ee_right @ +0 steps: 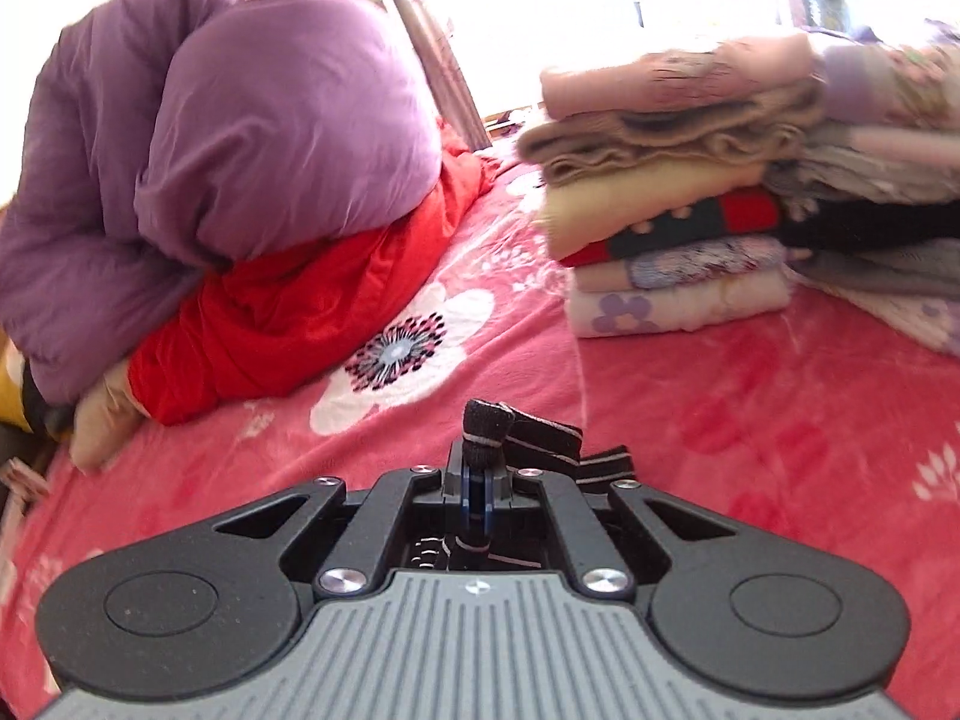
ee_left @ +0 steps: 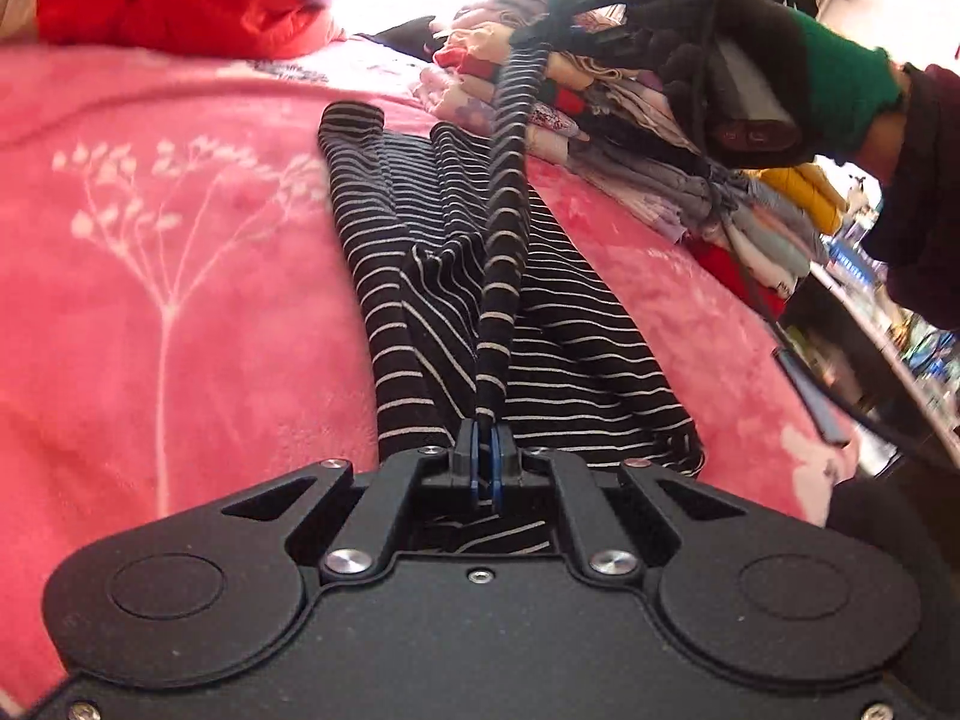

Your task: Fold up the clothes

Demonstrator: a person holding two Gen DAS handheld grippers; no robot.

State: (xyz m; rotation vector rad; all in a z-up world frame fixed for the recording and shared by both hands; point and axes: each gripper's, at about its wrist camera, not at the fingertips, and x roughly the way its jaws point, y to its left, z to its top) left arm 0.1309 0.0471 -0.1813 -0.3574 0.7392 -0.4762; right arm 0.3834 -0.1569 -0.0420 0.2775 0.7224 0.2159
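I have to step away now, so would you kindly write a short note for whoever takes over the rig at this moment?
Left gripper: shut on an edge of the striped garment.
Right gripper: shut on another part of the same edge, lifted, so the fabric runs taut between the two grippers.
Things: the rest of the garment lies on the pink blanket. A stack of folded clothes sits at the far side; a purple jacket and a red garment lie heaped beside it.
Done: both grips taken.
Left: finish the fold, smooth it, probably add it to the stack.
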